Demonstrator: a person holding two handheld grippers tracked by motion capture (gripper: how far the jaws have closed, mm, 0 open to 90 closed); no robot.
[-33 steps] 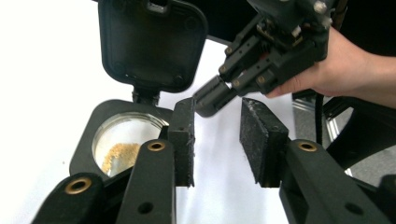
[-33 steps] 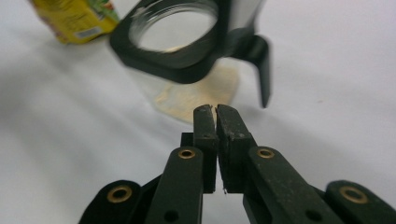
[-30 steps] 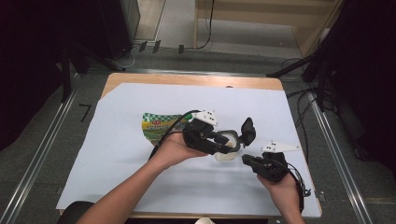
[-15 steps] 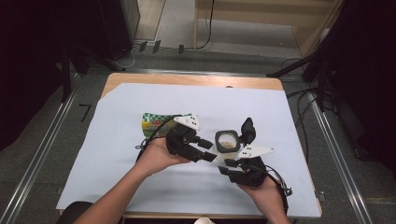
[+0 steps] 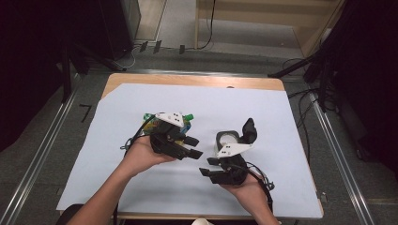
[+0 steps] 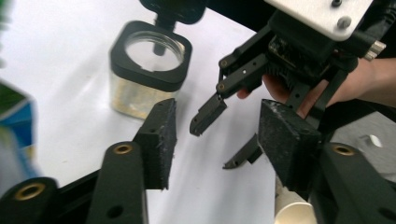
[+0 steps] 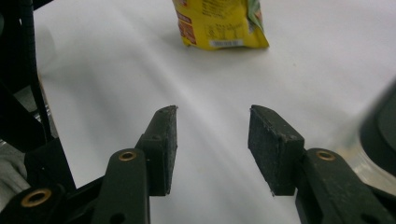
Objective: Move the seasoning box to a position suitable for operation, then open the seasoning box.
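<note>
A square glass jar [image 5: 226,139] with a black collar and its hinged lid [image 5: 248,130] flipped up stands on the white sheet [image 5: 141,197] right of centre, seen from the high view, just beyond the right gripper [image 5: 206,166]. The left gripper [image 5: 193,146] hovers near a yellow-green snack packet [image 5: 187,118]. In the left gripper view, its jaws gape wide and empty, the jar [image 6: 147,70] beyond them. The right gripper view shows jaws wide apart over bare sheet, the packet [image 7: 219,21] ahead.
</note>
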